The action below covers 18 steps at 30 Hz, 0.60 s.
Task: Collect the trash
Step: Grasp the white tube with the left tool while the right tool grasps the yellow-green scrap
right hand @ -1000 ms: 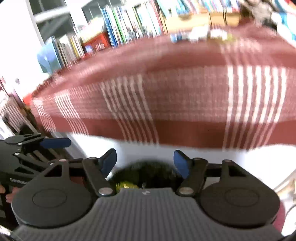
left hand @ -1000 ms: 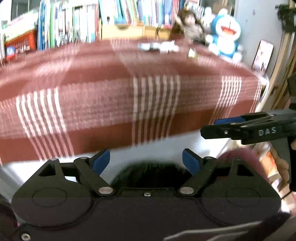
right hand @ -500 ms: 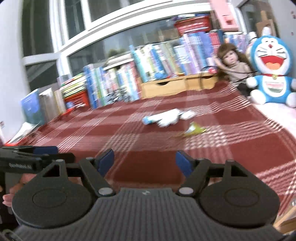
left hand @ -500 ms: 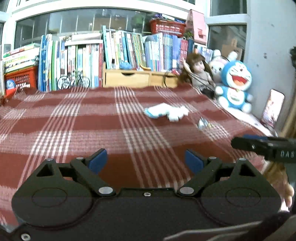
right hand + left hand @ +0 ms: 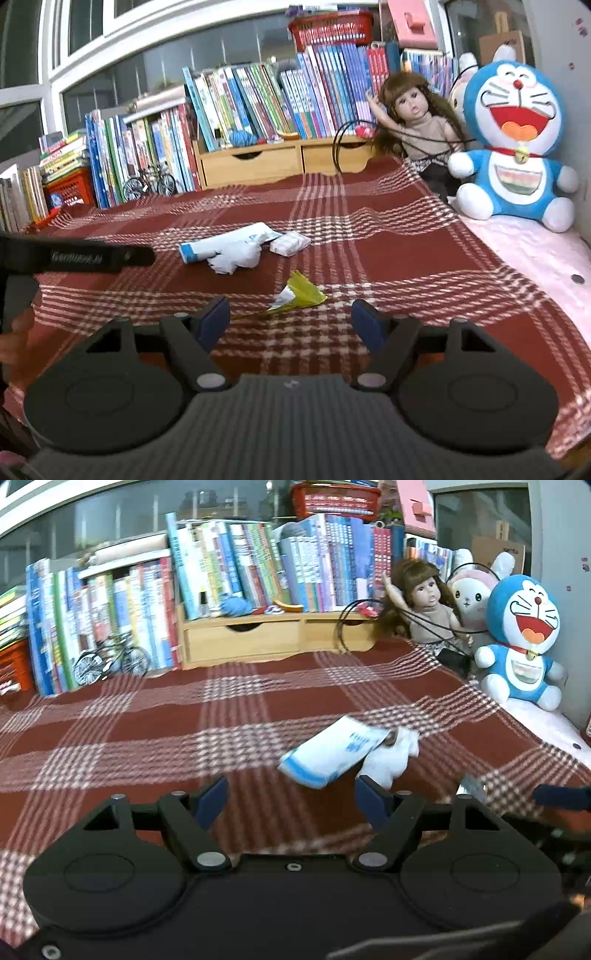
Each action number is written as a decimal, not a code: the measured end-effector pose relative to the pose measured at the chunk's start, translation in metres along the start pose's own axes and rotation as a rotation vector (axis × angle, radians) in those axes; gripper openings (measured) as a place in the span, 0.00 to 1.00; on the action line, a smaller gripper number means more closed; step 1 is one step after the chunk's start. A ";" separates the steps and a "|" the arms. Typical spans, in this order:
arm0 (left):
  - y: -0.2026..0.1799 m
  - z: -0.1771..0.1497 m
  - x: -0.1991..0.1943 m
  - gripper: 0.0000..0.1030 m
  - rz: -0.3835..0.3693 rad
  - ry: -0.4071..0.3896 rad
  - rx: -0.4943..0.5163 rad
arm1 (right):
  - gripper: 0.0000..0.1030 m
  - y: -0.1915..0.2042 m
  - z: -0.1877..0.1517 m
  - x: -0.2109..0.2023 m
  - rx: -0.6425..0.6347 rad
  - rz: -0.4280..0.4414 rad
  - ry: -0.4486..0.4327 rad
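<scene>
On the red plaid cloth lies a white and blue plastic wrapper (image 5: 332, 751) (image 5: 229, 243), with a crumpled white tissue (image 5: 388, 762) (image 5: 232, 258) against it. A small white packet (image 5: 290, 243) sits just right of them. Nearer the right wrist camera lies a yellow-green wrapper (image 5: 297, 293). My left gripper (image 5: 291, 801) is open, low over the cloth just short of the white and blue wrapper. My right gripper (image 5: 290, 319) is open too, with the yellow-green wrapper right ahead of its fingers. Neither holds anything.
Books (image 5: 258, 99) and a wooden drawer box (image 5: 273, 160) line the back. A doll (image 5: 413, 122) and a blue plush toy (image 5: 517, 144) sit at the back right. A model bicycle (image 5: 110, 661) stands at the back left. The cloth's right edge meets a pink surface (image 5: 535, 254).
Both grippers have risen from below the table edge and moved forward over the cloth, closer to the trash. Both stay open.
</scene>
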<state>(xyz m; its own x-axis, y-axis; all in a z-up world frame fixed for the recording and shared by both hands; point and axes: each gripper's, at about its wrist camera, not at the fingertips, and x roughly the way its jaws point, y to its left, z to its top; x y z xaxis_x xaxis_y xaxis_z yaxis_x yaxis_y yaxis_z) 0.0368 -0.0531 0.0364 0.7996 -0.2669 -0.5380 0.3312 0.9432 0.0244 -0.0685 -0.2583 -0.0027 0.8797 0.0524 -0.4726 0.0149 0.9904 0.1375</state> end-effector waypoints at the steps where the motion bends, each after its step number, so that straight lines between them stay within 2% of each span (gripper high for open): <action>1: -0.003 0.002 0.004 0.72 0.003 -0.005 0.010 | 0.80 -0.001 0.001 0.005 -0.002 0.002 0.008; 6: -0.020 0.011 0.038 0.72 0.031 0.000 0.098 | 0.80 -0.005 0.006 0.026 -0.006 0.007 0.043; 10: -0.018 0.017 0.063 0.85 0.007 0.037 0.137 | 0.80 -0.009 0.008 0.034 -0.012 0.020 0.057; 15: -0.004 0.018 0.085 0.90 -0.071 0.123 0.082 | 0.80 -0.012 0.009 0.040 -0.033 0.027 0.067; 18: 0.000 0.016 0.097 0.92 -0.066 0.132 0.053 | 0.80 -0.013 0.011 0.045 -0.045 0.022 0.067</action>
<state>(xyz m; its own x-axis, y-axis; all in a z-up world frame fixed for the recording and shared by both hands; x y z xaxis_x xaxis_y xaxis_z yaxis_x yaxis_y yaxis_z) 0.1221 -0.0824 -0.0028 0.7033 -0.2961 -0.6463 0.4095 0.9119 0.0278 -0.0240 -0.2704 -0.0164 0.8458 0.0812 -0.5273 -0.0271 0.9936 0.1096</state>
